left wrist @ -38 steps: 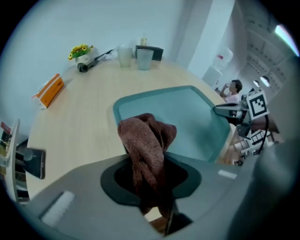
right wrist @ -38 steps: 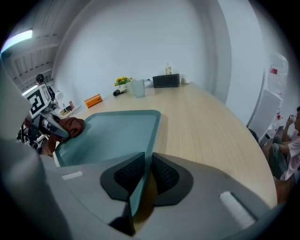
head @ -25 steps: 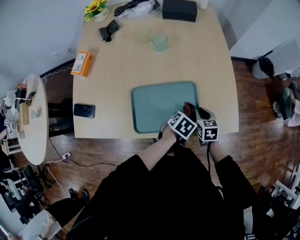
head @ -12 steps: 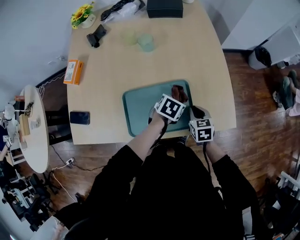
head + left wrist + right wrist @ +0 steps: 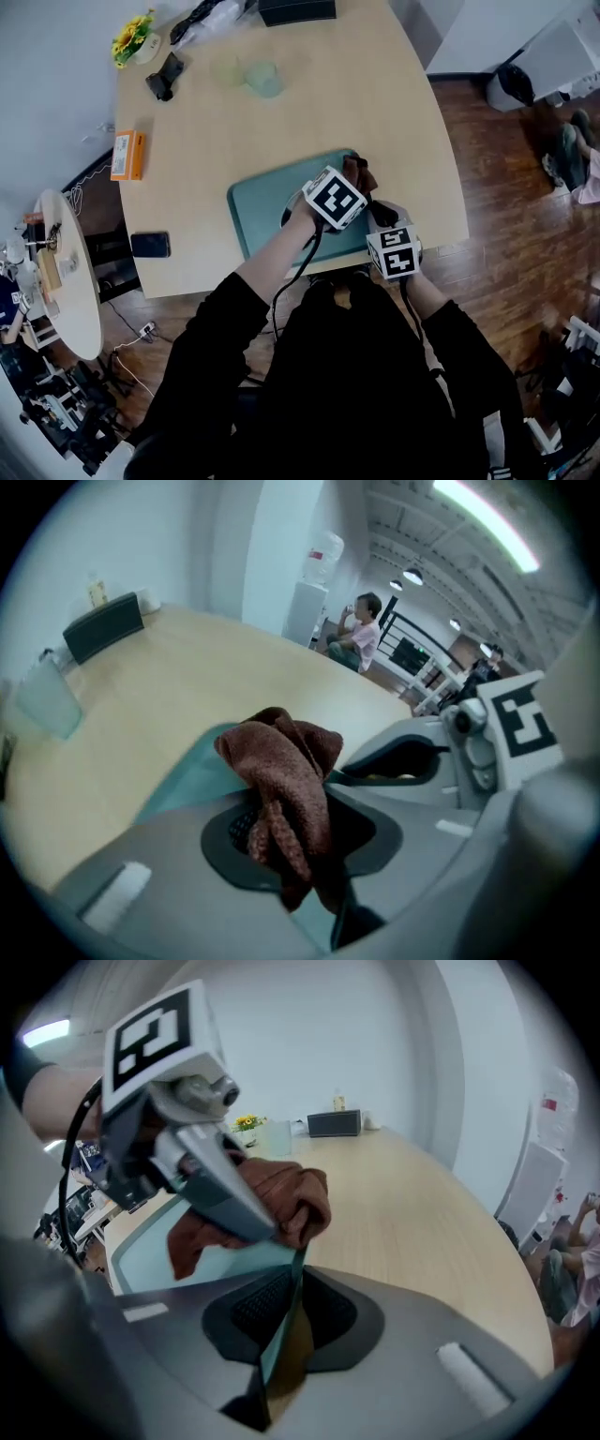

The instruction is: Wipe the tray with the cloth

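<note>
My left hand-held gripper is clenched on the brown cloth, which lies bunched in the teal tray at its far right corner. My right hand-held gripper, its jaws just eased slightly wider, pinches the tray's right rim on the counter.

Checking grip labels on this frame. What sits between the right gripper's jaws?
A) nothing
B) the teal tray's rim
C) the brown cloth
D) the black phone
B: in the right gripper view the thin rim of the tray runs between the jaws of the right gripper, which have just eased open a little but grip it. The cloth is clamped in the left gripper.
</note>
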Demonstrator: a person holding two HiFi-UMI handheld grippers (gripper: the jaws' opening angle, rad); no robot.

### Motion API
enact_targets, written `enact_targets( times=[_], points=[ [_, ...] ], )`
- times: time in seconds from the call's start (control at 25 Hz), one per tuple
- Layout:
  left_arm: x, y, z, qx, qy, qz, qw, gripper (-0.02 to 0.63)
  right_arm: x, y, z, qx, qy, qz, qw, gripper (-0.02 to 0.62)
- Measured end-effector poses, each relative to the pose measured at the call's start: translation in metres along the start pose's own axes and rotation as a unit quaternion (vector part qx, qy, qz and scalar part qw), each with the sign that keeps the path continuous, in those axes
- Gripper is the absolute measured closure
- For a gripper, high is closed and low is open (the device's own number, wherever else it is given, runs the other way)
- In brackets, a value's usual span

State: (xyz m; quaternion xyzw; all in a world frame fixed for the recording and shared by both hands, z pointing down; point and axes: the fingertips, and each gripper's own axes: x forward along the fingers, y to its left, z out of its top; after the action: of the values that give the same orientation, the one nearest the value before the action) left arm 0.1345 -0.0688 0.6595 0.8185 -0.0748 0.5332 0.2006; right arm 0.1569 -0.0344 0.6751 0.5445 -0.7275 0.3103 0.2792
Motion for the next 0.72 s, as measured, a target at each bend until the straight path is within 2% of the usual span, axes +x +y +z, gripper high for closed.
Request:
enact_targets(
  times=[0.08,0.2,0.32,0.4,0.56,0.72],
  points=[
    [-0.001,-0.030,-0.023,-0.043,-0.016,-0.037,0.9983,0.515,0.001,-0.001,0.000,-0.001,0.000,0.000,1.000,0.557],
    [-0.002,-0.066,-0.060,-0.086,-0.031,-0.062,0.9939,0.515,-0.001,-0.003,-0.002,-0.008,-0.003,-0.003,1.000,0.557],
    [0.003,-0.094,-0.090,-0.067,-0.034,-0.072,0.9946,0.516,-0.002,-0.006,-0.003,-0.006,-0.004,-0.004,1.000,0.557],
    [0.000,-0.095,-0.091,-0.052,-0.044,-0.066,0.9955,0.515,-0.003,-0.006,-0.003,-0.002,-0.002,-0.001,1.000,0.557],
    [-0.008,-0.050,-0.077,-0.076,-0.056,-0.034,0.9950,0.515,-0.003,-0.005,-0.004,0.002,0.002,0.002,1.000,0.557],
    [-0.032,0.061,-0.050,-0.058,-0.059,0.081,0.9932,0.515,-0.001,-0.005,0.000,0.000,-0.002,0.000,1.000,0.557]
  ],
)
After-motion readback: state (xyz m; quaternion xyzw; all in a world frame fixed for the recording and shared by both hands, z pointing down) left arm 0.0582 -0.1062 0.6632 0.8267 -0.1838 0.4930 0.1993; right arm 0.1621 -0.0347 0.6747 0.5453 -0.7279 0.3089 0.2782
